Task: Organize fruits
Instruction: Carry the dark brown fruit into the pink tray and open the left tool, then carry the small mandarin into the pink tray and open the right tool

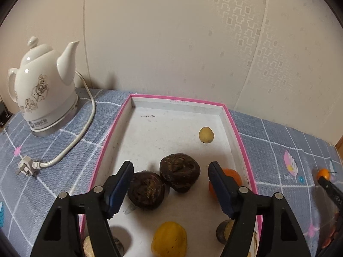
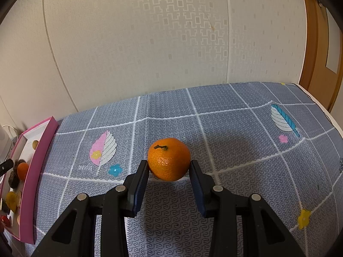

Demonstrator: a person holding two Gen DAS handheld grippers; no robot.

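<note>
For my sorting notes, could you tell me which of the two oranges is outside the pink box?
The orange with the dark stem, gripped between the right tongs above the tablecloth. The other orange lies inside the pink box.

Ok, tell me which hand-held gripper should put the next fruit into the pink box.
Right. The right hand-held gripper is clamped on the orange, outside the pink box. The left hand-held gripper hangs open and empty over the box, above two dark fruits.

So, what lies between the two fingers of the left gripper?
In the left wrist view, two dark brown fruits lie between the open left gripper's fingers, on the pink-edged box floor.
</note>
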